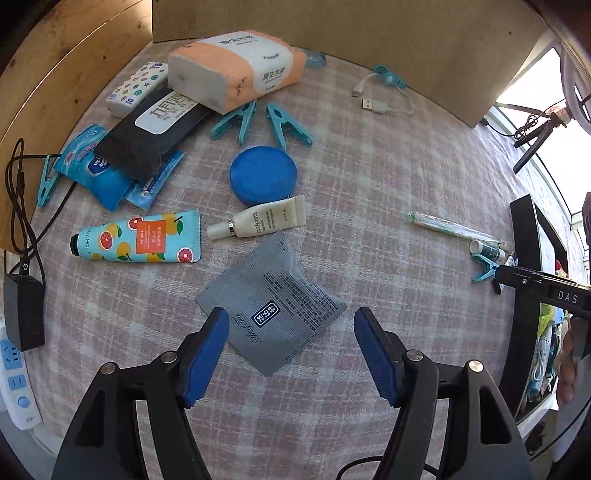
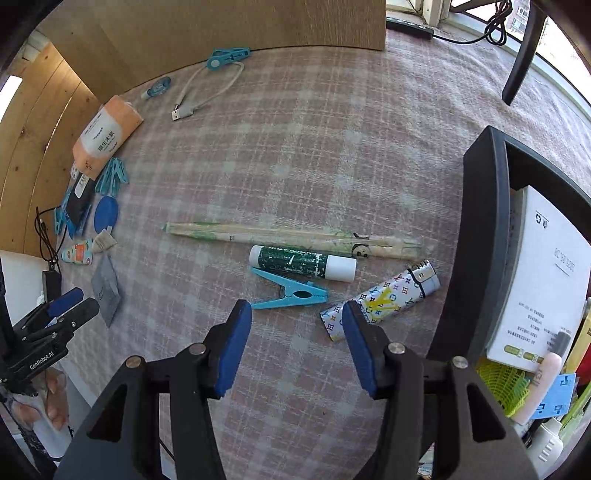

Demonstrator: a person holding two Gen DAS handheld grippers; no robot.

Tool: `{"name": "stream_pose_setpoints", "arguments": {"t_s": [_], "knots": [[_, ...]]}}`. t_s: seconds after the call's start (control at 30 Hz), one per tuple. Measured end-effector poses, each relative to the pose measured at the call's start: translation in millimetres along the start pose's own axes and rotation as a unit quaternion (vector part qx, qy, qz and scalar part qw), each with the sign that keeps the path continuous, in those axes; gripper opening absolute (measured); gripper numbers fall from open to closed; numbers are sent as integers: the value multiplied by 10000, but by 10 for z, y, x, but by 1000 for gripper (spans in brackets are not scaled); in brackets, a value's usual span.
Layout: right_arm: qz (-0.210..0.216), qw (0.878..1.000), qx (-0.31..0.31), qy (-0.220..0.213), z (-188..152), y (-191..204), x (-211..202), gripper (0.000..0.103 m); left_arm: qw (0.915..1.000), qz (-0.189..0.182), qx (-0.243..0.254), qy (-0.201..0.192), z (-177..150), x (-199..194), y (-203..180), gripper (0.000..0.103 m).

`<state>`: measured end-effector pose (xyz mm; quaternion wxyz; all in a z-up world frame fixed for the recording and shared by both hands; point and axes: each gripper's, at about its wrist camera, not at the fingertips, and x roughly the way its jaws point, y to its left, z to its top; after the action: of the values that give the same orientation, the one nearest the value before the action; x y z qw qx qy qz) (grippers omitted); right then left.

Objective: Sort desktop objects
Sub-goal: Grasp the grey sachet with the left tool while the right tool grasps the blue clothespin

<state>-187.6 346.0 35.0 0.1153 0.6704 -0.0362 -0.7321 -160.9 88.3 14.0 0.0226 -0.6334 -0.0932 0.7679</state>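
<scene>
the left gripper hangs over the checked cloth with its jaws apart and nothing between them; its left blue pad overlaps the near corner of a grey sachet in the view, though contact cannot be told. just beyond the sachet lie a cream tube and, to its left, a fruit-printed tube. a round blue tin sits touching the cream tube's far side. further back two blue clothes pegs lie side by side, then a black wipes pack resting over blue wipes packs, an orange tissue pack and a white patterned case at the back. a white usb cable lies apart to the right, near the cardboard wall

the right gripper also has its jaws apart and empty. its right pad sits over the near end of a patterned lighter; a blue peg lies just ahead between the fingers. beyond the peg is a green and white glue stick, and just behind that a wrapped pair of chopsticks lying crosswise. at the right stands a black bin holding a white box and other small items. the left gripper shows at the far left edge of this view, near the sachet
</scene>
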Motion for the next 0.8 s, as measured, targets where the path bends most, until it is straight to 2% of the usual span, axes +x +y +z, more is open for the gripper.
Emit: {"name": "stream_pose_setpoints", "arguments": {"t_s": [0.23, 0.37, 0.43, 0.53, 0.67, 0.73, 0.77, 0.8], "knots": [[-251, 9996, -88, 74, 44, 131, 142, 58, 9968, 75, -781, 141, 99, 152, 80, 74], [-422, 9988, -205, 137, 50, 219, 216, 58, 9948, 671, -724, 259, 115, 310, -13, 75], [-442, 9985, -229, 210, 48, 242, 273, 58, 9942, 750, -726, 267, 101, 376, -28, 80], [-490, 9982, -282, 187, 46, 278, 295, 59, 9930, 827, -836, 128, 87, 391, 2, 80], [-440, 9984, -301, 174, 23, 272, 289, 59, 9930, 940, -715, -19, 14, 370, 26, 66], [-391, 9986, -292, 180, 11, 244, 275, 54, 9934, 923, -676, -83, -50, 349, 43, 61], [-338, 9990, -241, 186, 10, 218, 266, 53, 9932, 938, -688, -107, -114, 323, 52, 54], [-262, 9993, -157, 194, 12, 183, 254, 48, 9930, 937, -709, -116, -164, 302, 99, 48]]}}
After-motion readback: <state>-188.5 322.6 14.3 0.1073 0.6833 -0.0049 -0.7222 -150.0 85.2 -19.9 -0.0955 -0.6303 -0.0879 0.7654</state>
